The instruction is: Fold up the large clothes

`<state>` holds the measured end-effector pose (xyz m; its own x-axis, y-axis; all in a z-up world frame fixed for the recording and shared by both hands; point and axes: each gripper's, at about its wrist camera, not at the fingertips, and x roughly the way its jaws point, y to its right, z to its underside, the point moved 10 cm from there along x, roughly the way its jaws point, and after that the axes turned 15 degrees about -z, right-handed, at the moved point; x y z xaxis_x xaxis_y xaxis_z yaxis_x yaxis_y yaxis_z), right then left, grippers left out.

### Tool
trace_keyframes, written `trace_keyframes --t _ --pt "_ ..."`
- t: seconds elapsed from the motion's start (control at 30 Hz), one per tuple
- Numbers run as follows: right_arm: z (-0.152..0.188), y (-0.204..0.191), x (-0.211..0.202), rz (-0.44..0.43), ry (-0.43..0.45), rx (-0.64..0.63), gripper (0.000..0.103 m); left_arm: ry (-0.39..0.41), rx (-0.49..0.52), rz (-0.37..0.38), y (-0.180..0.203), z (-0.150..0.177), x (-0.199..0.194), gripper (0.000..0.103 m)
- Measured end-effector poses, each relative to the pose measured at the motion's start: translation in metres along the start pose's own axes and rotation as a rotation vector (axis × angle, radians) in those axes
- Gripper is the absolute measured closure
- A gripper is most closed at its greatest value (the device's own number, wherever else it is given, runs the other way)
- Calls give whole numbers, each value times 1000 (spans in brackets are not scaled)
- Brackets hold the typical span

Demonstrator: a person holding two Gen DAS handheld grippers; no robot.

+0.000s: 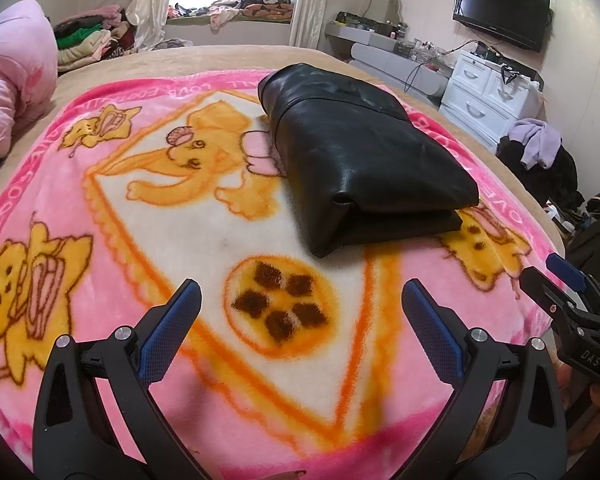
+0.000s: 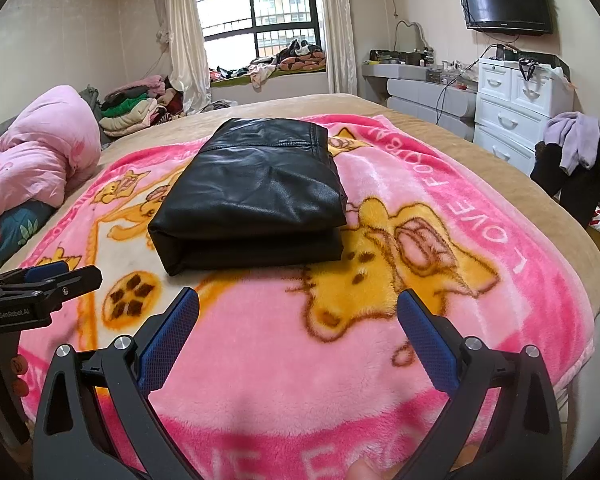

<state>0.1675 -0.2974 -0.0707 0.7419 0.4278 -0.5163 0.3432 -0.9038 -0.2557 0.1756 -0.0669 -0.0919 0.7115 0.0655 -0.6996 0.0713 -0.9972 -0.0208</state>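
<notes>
Both our grippers, left (image 1: 300, 328) and right (image 2: 298, 326), hover wide open over the pink blanket (image 2: 380, 380); we see the folded black jacket (image 2: 256, 192) lying at twelve o'clock.

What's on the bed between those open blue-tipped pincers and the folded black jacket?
Only blanket. In the right wrist view, bare pink fleece separates the right gripper from the black jacket.
</notes>
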Motion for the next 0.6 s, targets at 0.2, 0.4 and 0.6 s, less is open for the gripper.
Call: trace_keyframes --t 0.2,0.4,0.6 --pt "1 1 0 6 -4 1 4 4 6 7 0 0 -2 9" --pt "0 18 -11 60 13 49 5 -11 19 6 -2 -1 0 9" --pt "-3 112 -65 302 88 183 5 -58 -126 -69 -74 -18 11 9"
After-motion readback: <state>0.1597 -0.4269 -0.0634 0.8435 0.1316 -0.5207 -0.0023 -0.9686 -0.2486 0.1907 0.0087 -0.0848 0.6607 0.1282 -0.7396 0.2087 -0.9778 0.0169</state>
